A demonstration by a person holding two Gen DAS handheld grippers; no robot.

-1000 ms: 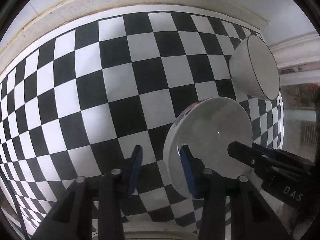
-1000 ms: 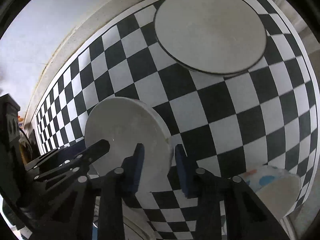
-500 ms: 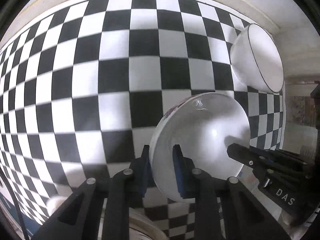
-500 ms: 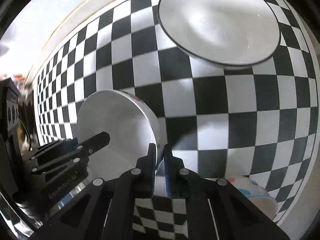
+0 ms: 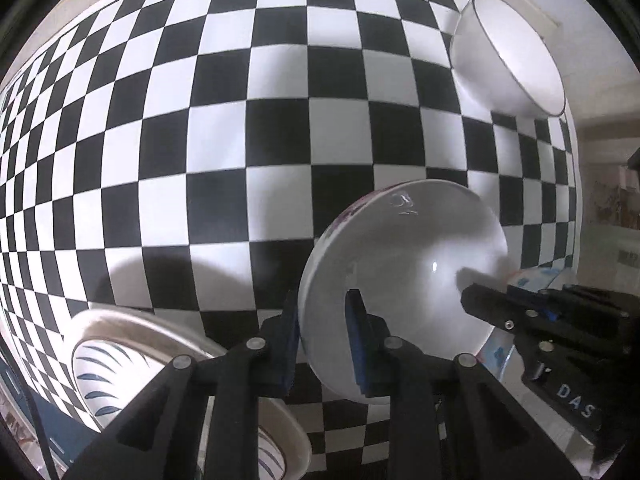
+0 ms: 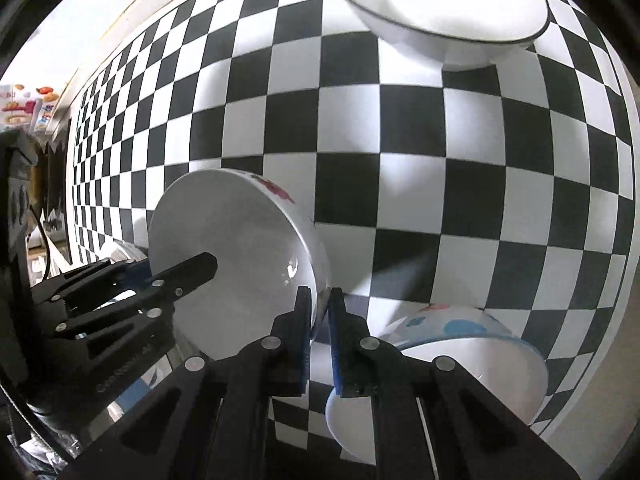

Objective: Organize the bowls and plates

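A white bowl with red flower marks on its outside is held above the checkered table by both grippers, tilted on its side. My left gripper is shut on one side of its rim. My right gripper is shut on the opposite side of the rim. A large white bowl with a dark rim stands at the far side of the table.
A white dish with blue leaf strokes sits near the table's front edge under my left gripper. A white bowl with blue and pink spots sits under my right gripper. The checkered cloth covers the table up to a pale wall.
Both grippers closed on the flower bowl's rim and lifted it off the table. The views pulled back, so the leaf-pattern dish and the spotted bowl show more.
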